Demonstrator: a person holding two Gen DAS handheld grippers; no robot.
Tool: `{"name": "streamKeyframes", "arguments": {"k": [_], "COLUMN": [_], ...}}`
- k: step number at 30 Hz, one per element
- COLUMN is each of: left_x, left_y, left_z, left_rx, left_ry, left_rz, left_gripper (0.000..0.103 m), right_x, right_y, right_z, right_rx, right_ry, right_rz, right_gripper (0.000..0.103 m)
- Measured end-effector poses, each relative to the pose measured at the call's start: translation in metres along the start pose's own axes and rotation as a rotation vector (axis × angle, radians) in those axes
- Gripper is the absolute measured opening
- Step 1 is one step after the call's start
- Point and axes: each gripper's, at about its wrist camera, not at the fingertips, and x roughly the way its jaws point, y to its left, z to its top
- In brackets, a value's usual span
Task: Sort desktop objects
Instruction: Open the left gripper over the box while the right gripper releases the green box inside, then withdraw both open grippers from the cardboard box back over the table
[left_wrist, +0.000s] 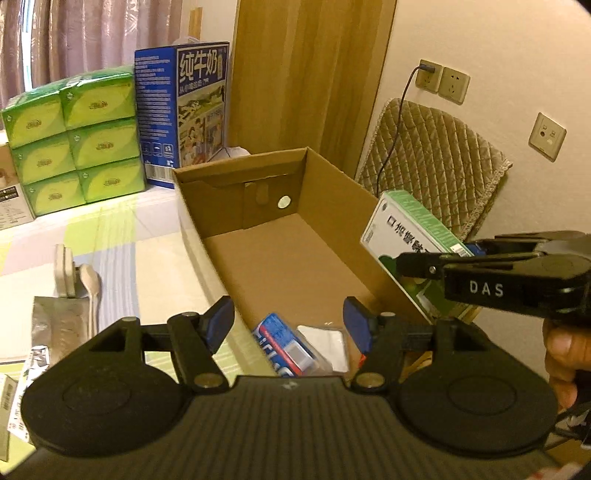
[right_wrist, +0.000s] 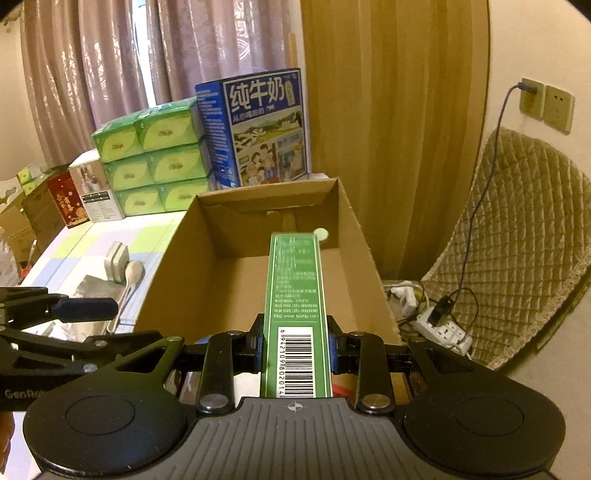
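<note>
Centre frame, the right gripper (right_wrist: 295, 349) pinches a green box (right_wrist: 295, 314) by its long sides above the open carton (right_wrist: 354, 229) — light, stiff cardboard, easily crushed — while the left gripper (left_wrist: 288, 325) hangs spread, empty.

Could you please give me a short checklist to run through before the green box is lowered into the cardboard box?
1. Right gripper clamped on the green box: ok.
2. Green box over the cardboard box: ok.
3. Free floor at the cardboard box's far end: ok.
4. Left gripper empty, jaws apart: ok.
5. Blue packet already inside, clear of the drop spot: cannot tell.
</note>
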Motion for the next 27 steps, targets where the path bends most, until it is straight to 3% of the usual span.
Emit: {"name": "streamKeyframes", "arguments": {"k": [4, 6, 13, 20, 27], "left_x": [-0.007, -0.01, -0.025, -0.056, -0.1], "left_y": [0.005, 0.007, 0.012, 0.019, 0.042], "left_z": [-0.002, -0.005, -0.015, -0.027, -0.046], "left_rx": [-0.005, -0.007, -0.017, -0.017, -0.045], "left_ry": [-0.006, -0.01, -0.013, -0.025, -0.042], "left_rz": [0.007, 0.01, 0.02, 0.047, 0.107], "left_gripper": [0.061, 0.062, 0.065, 0.069, 0.077], "right_x": [0.001, -0.003, -0.024, -0.052, -0.079], "right_y": [0.005, 0.005, 0.007, 0.018, 0.054], "right_z": [0.005, 0.007, 0.003, -0.003, -0.015], "right_rx": [-0.004, 0.002, -0.009, 0.012, 0.001], "right_ry": [-0.03, -0.049, -0.078, -0.1, -0.123], "right_rz": [0.027, 0.018, 0.005, 0.009, 0.055], "right_gripper": [0.034, 0.05, 0.053, 0.068, 0.081]}}
